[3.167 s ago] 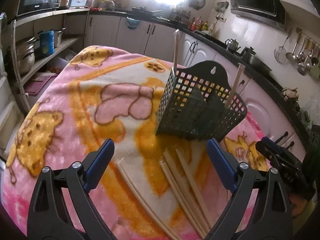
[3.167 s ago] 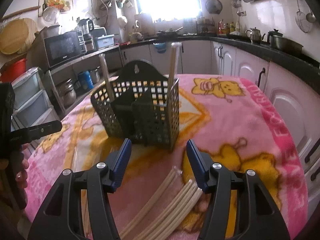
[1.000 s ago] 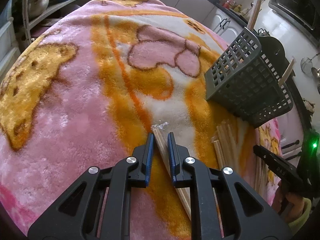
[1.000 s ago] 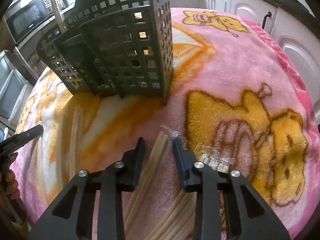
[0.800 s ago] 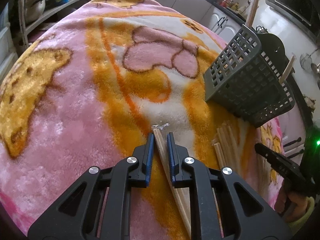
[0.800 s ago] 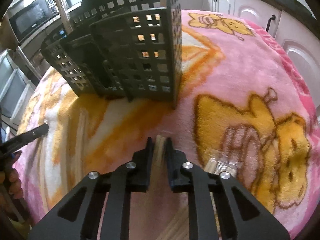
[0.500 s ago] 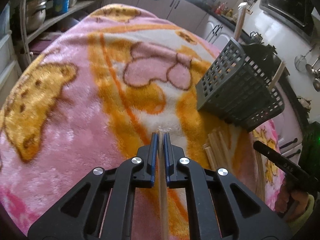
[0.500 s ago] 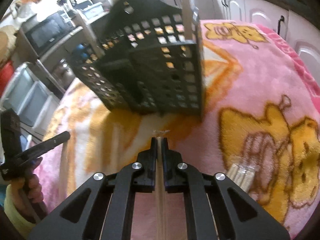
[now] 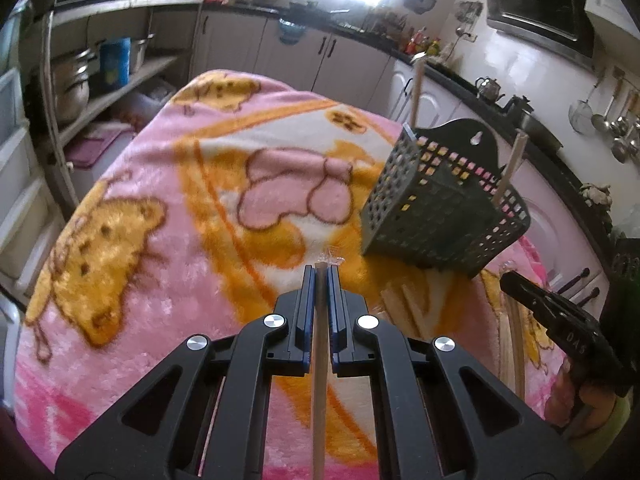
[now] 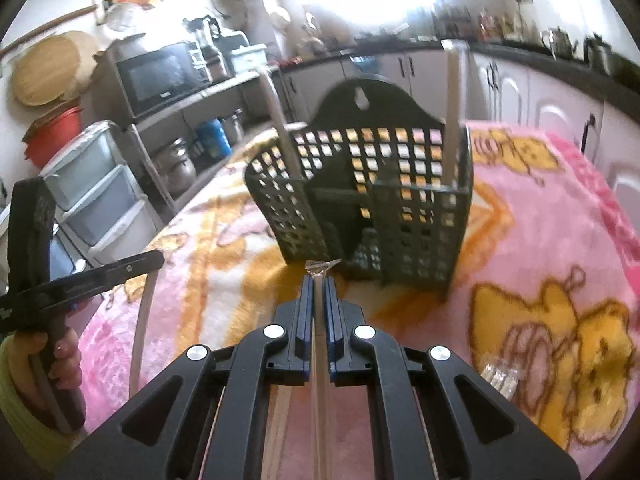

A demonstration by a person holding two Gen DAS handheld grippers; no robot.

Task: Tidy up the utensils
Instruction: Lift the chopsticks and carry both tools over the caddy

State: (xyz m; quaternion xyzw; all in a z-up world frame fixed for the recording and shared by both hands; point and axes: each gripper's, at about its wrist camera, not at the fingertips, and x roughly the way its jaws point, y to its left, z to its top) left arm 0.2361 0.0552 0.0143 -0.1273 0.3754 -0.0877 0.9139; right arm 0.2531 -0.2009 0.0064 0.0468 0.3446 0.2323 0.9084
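Note:
A dark grey perforated utensil basket (image 9: 440, 208) stands on the pink and orange blanket (image 9: 160, 200), with two wrapped chopstick pairs upright in it. It also shows in the right wrist view (image 10: 372, 196). My left gripper (image 9: 320, 270) is shut on a wrapped chopstick pair (image 9: 319, 360) and holds it above the blanket, left of the basket. My right gripper (image 10: 319, 280) is shut on another wrapped chopstick pair (image 10: 319, 380), just in front of the basket. Loose chopstick pairs (image 9: 404, 308) lie on the blanket below the basket.
Another wrapped pair (image 10: 498, 376) lies on the blanket at the right. Kitchen cabinets and a counter (image 9: 320, 48) ring the table. Shelves with pots (image 9: 76, 80) and plastic drawers (image 10: 92, 196) stand at the left. The other hand-held gripper (image 10: 80, 280) shows at the left of the right wrist view.
Both grippers closed on a wrapped chopstick pair each and lifted them off the blanket. The views have risen and tilted up toward the basket.

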